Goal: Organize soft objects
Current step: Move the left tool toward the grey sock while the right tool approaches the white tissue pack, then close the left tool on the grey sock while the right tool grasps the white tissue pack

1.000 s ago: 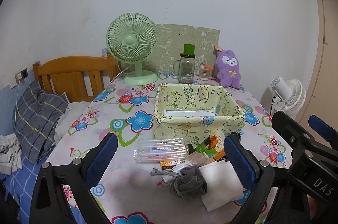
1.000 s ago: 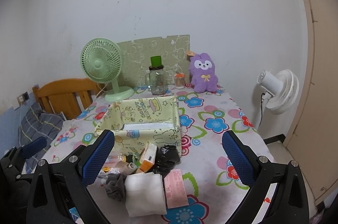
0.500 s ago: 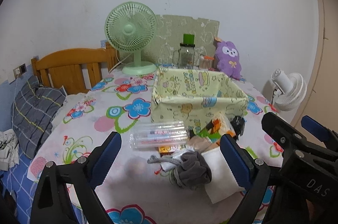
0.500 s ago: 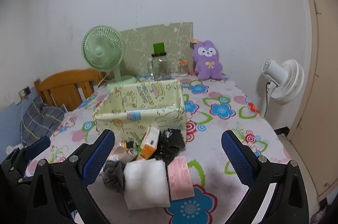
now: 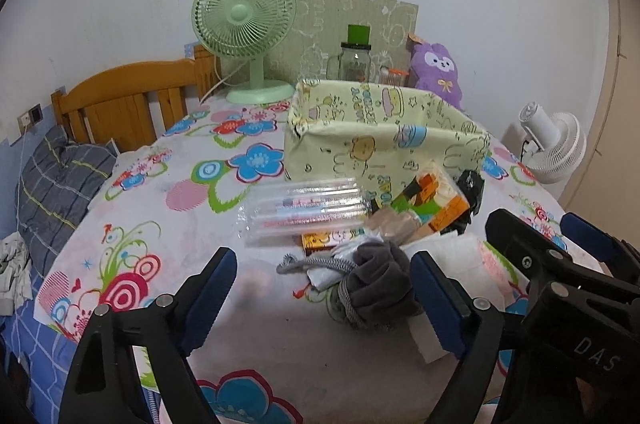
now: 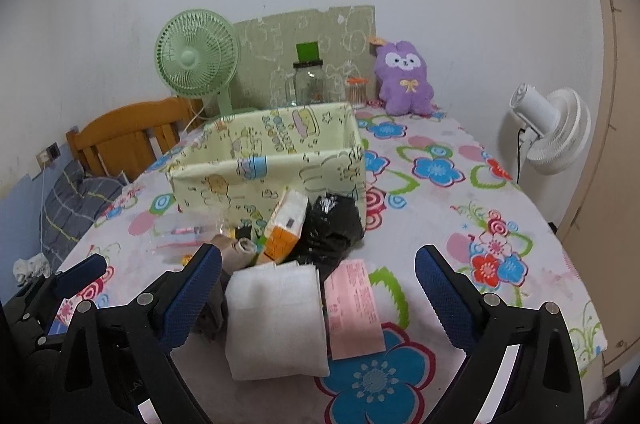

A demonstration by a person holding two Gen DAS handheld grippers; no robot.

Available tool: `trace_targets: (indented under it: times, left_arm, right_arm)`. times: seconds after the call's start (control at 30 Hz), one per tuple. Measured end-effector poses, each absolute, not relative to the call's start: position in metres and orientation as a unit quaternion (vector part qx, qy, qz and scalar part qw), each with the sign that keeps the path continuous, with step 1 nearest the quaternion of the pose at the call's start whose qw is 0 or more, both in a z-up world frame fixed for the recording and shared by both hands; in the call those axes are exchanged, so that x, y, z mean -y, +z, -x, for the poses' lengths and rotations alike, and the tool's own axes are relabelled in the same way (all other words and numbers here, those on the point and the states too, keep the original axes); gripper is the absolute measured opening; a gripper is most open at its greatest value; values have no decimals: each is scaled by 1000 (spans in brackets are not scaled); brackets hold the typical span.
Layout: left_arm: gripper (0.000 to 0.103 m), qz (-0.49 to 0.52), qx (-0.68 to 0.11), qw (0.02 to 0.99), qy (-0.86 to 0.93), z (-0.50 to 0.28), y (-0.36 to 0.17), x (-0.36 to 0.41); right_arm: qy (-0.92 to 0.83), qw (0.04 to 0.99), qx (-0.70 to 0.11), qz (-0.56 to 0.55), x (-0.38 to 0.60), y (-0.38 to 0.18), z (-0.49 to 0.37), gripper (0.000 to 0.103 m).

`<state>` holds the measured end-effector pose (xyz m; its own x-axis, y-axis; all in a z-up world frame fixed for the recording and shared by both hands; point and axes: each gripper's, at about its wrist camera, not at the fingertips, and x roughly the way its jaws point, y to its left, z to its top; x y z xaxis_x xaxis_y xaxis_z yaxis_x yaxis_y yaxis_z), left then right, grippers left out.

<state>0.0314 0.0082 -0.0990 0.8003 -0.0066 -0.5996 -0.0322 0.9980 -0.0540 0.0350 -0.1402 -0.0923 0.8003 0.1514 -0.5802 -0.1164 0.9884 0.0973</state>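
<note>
Left wrist view: your left tool [image 5: 322, 290] is wide, jaws closing, nothing pinched. The grey sock bundle [image 5: 376, 288] lies between the pads, near the right one, with no contact visible. White folded cloth [image 5: 452, 256] sits just right of it, partly behind the right pad. Clear plastic case [image 5: 304, 210] and orange-green packet [image 5: 436, 198] lie behind, in front of the yellow fabric bin [image 5: 384, 148]. All on the floral tabletop [image 5: 168, 224]. Your right tool [image 5: 560, 244] shows at the right edge.

Right wrist view: your right tool [image 6: 318, 288] is spread wide, holding nothing. The white folded cloth [image 6: 276, 320] lies between the pads, nearer the left one. Pink slip [image 6: 354, 308] beside it, black bag [image 6: 330, 228] behind, the bin [image 6: 272, 160] further back. Purple plush [image 6: 404, 82] sits at the far wall.
</note>
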Motion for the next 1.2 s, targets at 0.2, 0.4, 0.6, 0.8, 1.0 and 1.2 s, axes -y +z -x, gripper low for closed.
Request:
trace_targets:
  times: [0.2, 0.4, 0.6, 0.8, 1.0, 1.2]
  left_arm:
    - [88, 24, -322, 946, -15, -36, -110, 2]
    - [77, 35, -344, 938, -40, -47, -119, 6]
    - [55, 34, -348, 935, -55, -50, -124, 13]
    - [50, 29, -348, 935, -60, -46, -124, 10]
    - [47, 9, -353, 934, -51, -42, -123, 12]
    - [46, 3, -353, 934, -50, -39, -124, 12]
  right_arm:
    - [76, 943, -322, -25, 140, -104, -39, 96]
    - [74, 937, -340, -30, 141, -113, -45, 93]
    - [83, 931, -353, -33, 139, -120, -51, 88]
    - [106, 926, -362, -28, 128, -123, -52, 78]
    - [117, 920, -373, -36, 120, -129, -57, 62]
    - [117, 916, -382, -27, 112, -133, -59, 52]
